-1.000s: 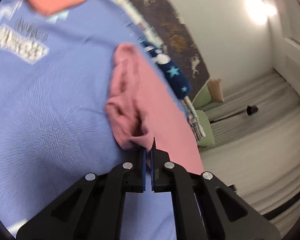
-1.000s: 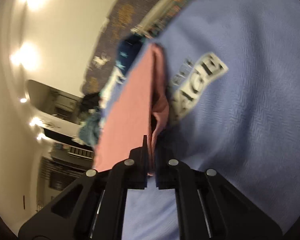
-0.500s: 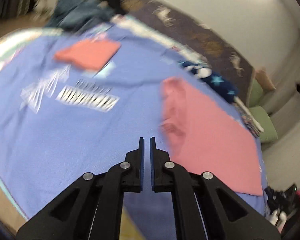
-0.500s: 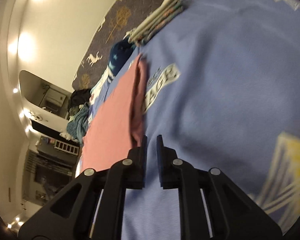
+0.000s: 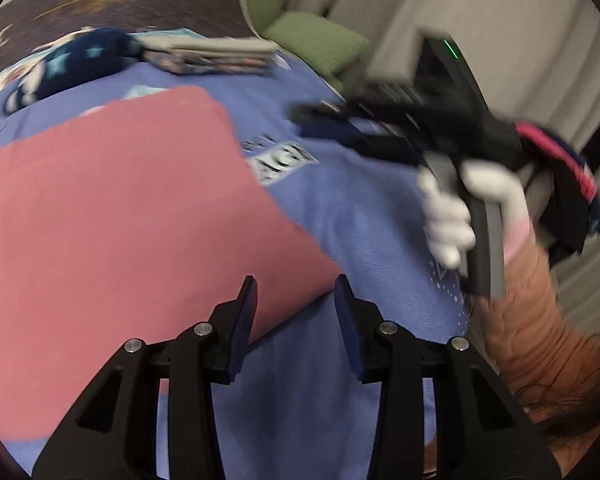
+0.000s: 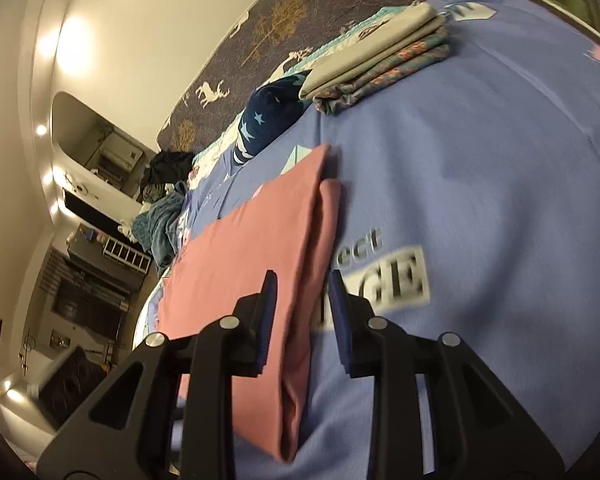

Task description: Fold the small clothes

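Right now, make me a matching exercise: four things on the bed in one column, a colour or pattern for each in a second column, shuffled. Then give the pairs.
Things:
1. garment lying flat beneath both open grippers
2. bedspread
3. rumpled bundle near the headboard
4. top piece of the folded stack

Colours:
A. navy with pale stars
B. plain beige
C. pink
D. lavender blue with printed lettering

Pairs: 1-C, 2-D, 3-A, 4-B
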A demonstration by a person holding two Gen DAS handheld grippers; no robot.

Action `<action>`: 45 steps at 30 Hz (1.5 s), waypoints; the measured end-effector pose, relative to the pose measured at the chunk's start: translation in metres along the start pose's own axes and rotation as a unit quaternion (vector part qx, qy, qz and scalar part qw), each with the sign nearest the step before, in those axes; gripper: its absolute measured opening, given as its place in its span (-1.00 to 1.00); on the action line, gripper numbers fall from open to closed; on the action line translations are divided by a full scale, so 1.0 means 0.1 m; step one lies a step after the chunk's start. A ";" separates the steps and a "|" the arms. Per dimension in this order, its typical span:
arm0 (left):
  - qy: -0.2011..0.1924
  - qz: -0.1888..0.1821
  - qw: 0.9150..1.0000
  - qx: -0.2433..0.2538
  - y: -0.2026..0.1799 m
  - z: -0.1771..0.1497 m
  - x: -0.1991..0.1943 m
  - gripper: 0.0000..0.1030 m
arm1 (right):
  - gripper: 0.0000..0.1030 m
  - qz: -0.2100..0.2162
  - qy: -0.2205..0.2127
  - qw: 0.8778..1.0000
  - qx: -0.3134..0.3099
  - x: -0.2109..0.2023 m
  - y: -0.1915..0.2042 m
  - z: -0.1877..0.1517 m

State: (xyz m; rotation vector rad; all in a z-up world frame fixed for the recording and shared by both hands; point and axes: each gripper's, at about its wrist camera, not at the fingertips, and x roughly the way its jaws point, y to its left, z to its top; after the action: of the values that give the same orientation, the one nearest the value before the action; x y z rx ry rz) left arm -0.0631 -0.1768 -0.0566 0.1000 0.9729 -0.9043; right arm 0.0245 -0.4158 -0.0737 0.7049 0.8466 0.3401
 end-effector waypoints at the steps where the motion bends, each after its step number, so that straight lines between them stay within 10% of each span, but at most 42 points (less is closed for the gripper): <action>1: 0.005 0.002 1.000 0.014 -0.07 0.02 0.06 -0.21 | -0.46 -0.002 0.010 1.000 -0.004 0.08 -0.01 0.08; 13: 0.039 0.088 0.992 0.080 -0.24 0.17 0.53 -0.07 | -0.34 -0.044 0.082 0.995 -0.048 0.81 -0.01 0.42; 16: 0.039 0.084 0.991 0.102 -0.27 0.16 0.62 -0.09 | -0.34 -0.028 0.082 0.995 -0.050 0.92 -0.01 0.49; 18: 0.037 0.069 0.992 0.098 -0.24 0.16 0.62 -0.28 | -0.88 -0.030 0.069 0.996 -0.046 0.97 -0.01 0.56; 27: 0.029 0.028 0.994 0.099 -0.17 0.12 0.67 -0.30 | -0.95 -0.036 0.028 0.999 -0.026 1.08 -0.18 0.75; 34: 0.020 0.000 0.996 0.083 -0.13 0.09 0.58 -0.30 | -0.81 -0.006 0.024 0.999 -0.041 0.56 -0.08 0.66; 37: 0.009 0.025 0.997 0.071 -0.07 0.07 0.48 -0.29 | -0.44 0.002 0.049 0.996 -0.079 0.37 0.05 0.44; 45: 0.028 0.099 0.974 0.201 -0.40 -0.04 0.62 -0.10 | -0.31 -0.040 0.082 0.992 -0.088 0.33 0.11 0.15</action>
State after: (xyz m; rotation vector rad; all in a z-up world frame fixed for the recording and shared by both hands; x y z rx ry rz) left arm -0.0787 -0.2389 -0.0936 0.5611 0.8042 -0.9059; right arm 0.0568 -0.3962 -0.0781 0.4826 0.9844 0.4001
